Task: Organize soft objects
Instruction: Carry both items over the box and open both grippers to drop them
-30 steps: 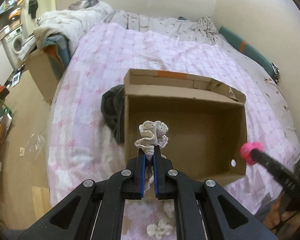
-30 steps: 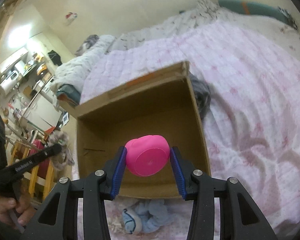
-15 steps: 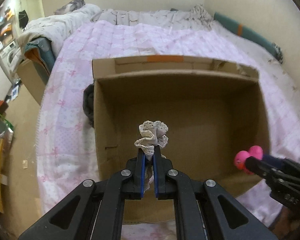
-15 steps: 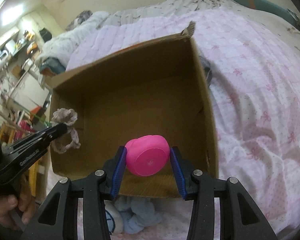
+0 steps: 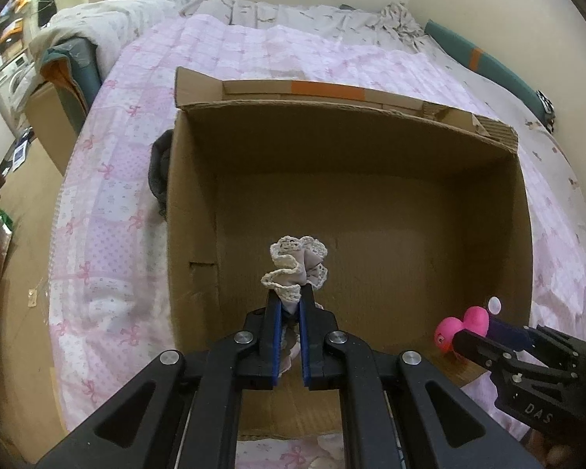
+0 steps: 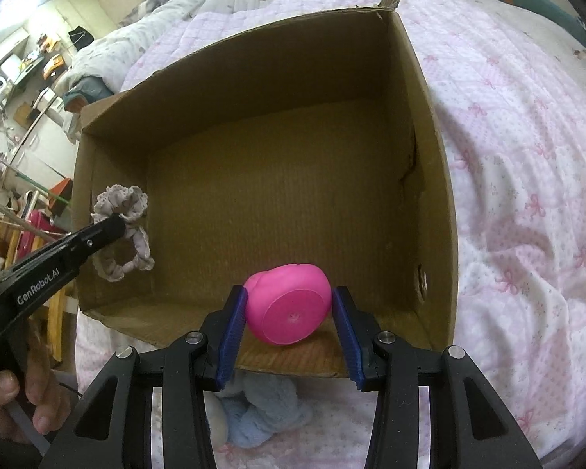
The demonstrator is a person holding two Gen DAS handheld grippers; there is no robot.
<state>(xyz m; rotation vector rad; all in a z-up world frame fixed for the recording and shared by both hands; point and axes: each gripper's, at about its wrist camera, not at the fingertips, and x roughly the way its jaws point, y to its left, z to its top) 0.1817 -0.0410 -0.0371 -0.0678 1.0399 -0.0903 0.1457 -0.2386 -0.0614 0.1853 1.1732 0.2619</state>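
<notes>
An open cardboard box (image 5: 191, 203) (image 6: 429, 148) lies on the pink quilt, its inside bare. My left gripper (image 5: 289, 299) is shut on a beige lace scrunchie (image 5: 295, 267), held just over the box's near left part. The right wrist view shows the same scrunchie (image 6: 123, 234) hanging from the left gripper (image 6: 115, 224) by the left wall. My right gripper (image 6: 289, 305) is shut on a pink rubber toy (image 6: 289, 308), slightly tilted, above the box's near edge. In the left wrist view, toy (image 5: 461, 324) and right gripper (image 5: 488, 330) sit at the box's near right corner.
A dark garment (image 5: 158, 172) lies against the box's left side. A pale blue plush (image 6: 261, 410) lies on the quilt (image 6: 527, 195) in front of the box. A hand (image 6: 15, 410) holds the left gripper. Rumpled bedding (image 5: 97, 15) and a second carton (image 5: 47, 117) sit left of the bed.
Both grippers have come forward and down over the box, which now fills each view. The scrunchie and the pink toy are still held; the toy sits slightly more tilted.
</notes>
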